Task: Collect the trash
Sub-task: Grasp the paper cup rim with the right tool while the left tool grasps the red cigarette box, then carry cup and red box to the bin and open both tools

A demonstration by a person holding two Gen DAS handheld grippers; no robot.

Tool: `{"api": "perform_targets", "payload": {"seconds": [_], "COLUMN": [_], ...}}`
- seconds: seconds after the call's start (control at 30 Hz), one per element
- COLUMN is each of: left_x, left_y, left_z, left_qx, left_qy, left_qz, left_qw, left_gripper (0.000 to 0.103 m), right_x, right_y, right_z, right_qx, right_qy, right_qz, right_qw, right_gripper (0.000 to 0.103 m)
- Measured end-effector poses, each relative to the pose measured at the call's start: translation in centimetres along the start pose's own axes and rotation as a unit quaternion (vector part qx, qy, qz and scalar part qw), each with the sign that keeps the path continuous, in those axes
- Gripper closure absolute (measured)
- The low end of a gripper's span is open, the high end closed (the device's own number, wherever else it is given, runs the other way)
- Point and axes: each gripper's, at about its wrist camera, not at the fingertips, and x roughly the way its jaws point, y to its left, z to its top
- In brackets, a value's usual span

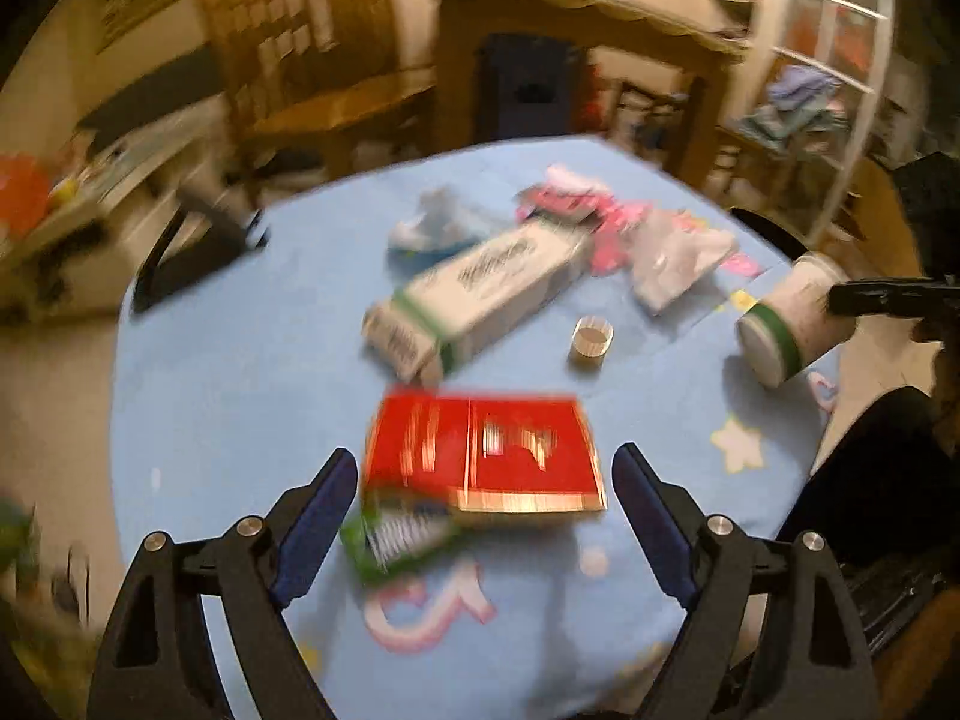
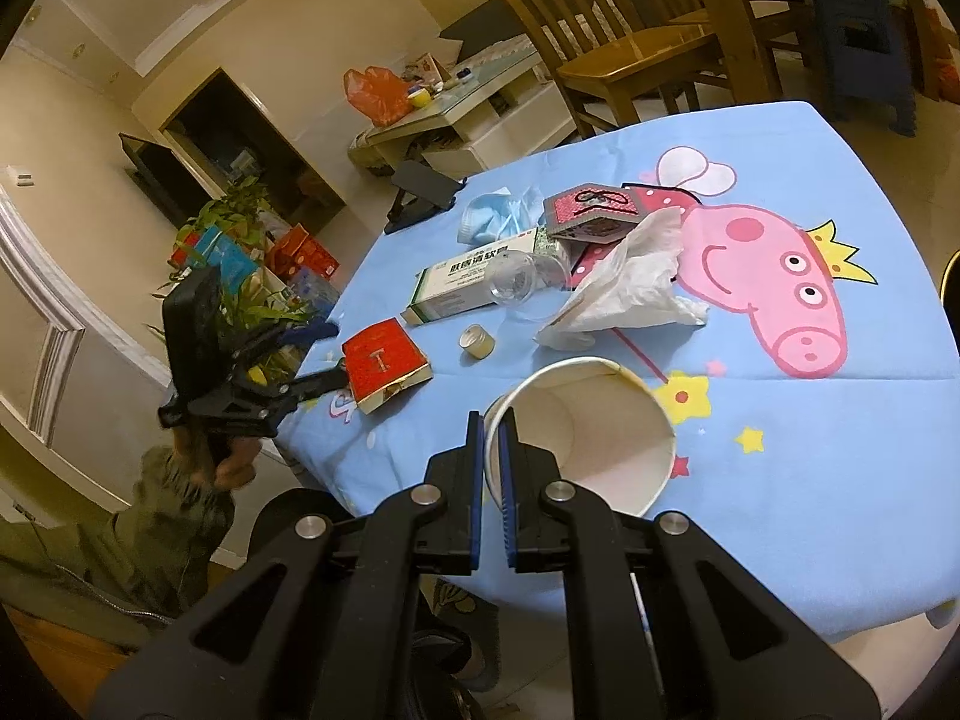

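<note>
Right tongs (image 2: 492,462) under my hand pinched on white paper cup (image 2: 600,432) rim; left tongs (image 1: 483,516) wide, empty, red rectangular box (image 1: 486,450) seemingly untouched between pads.

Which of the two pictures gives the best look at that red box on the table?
The right wrist view: the red box is sharp, lying near the table edge beside the left tongs. The left wrist view shows it closer but motion-blurred, its print unreadable.

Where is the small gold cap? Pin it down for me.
In the right wrist view the small gold cap sits mid-table on the blue cloth, between the red box and the crumpled white bag.
</note>
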Motion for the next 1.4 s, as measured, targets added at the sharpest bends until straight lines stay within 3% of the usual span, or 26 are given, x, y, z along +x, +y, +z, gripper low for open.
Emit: {"api": "perform_targets", "payload": {"seconds": [0.07, 0.17, 0.3, 0.4, 0.5, 0.6, 0.7, 0.83, 0.9, 1.0, 1.07, 1.23, 1.37, 1.4], "left_x": [0.0, -0.6, -1.3, -1.1, 0.0, 1.5, 2.2, 4.7, 5.5, 7.9, 8.9, 9.4, 9.2, 8.8], "left_y": [-1.1, -1.2, -0.9, -1.6, -2.1, -1.8, -1.9, -1.6, -1.7, -1.9, -2.5, -4.2, -3.6, -3.1], "left_z": [-1.0, -2.2, -1.9, -1.2, -0.4, 0.5, 2.1, 4.8, 6.0, 7.3, 7.9, 8.4, 8.7, 8.5], "left_qx": [-0.001, -0.021, -0.031, -0.067, -0.105, -0.183, -0.243, -0.311, -0.32, -0.327, -0.319, -0.298, -0.308, -0.32], "left_qy": [0.008, 0.006, 0.008, 0.012, 0.019, 0.034, 0.04, 0.103, 0.115, 0.161, 0.172, 0.171, 0.163, 0.151], "left_qz": [0.035, 0.044, 0.031, -0.02, -0.015, -0.007, 0.05, 0.14, 0.164, 0.235, 0.262, 0.282, 0.253, 0.227], "left_qw": [0.9994, 0.9988, 0.999, 0.9975, 0.9942, 0.9826, 0.968, 0.9346, 0.9259, 0.901, 0.8946, 0.8958, 0.9026, 0.9071], "left_gripper": [0.021, 0.021, 0.021, 0.021, 0.021, 0.022, 0.019, 0.011, 0.01, 0.008, 0.008, 0.014, 0.016, 0.017], "right_x": [0.3, 0.6, 0.6, 0.3, 0.0, -0.2, -0.3, -0.3, -0.5, -1.1, -1.4, -2.1, -2.5, -2.6], "right_y": [0.2, 0.7, 0.9, 0.6, 0.2, 0.1, -0.3, -0.8, -1.2, -1.7, -2.2, -3.4, -3.6, -3.5], "right_z": [0.0, 0.0, -0.1, -0.2, -0.2, -0.2, -0.2, -0.3, -0.3, -0.4, -0.4, -0.5, -0.4, -0.4], "right_qx": [-0.005, -0.015, -0.017, -0.012, -0.006, -0.006, -0.005, -0.003, -0.002, 0.003, 0.007, 0.024, 0.029, 0.03], "right_qy": [0.004, 0.006, 0.005, 0.0, -0.004, -0.006, -0.008, -0.01, -0.012, -0.021, -0.026, -0.037, -0.045, -0.047], "right_qz": [0.0, 0.003, 0.011, 0.013, 0.017, 0.021, 0.03, 0.044, 0.05, 0.057, 0.059, 0.062, 0.06, 0.059], "right_qw": [1.0, 1.0, 1.0, 1.0, 1.0, 1.0, 0.999, 0.999, 0.999, 0.998, 0.998, 0.997, 0.997, 0.997], "right_gripper": [0.097, 0.097, 0.097, 0.097, 0.097, 0.097, 0.097, 0.097, 0.097, 0.096, 0.096, 0.096, 0.096, 0.096]}}
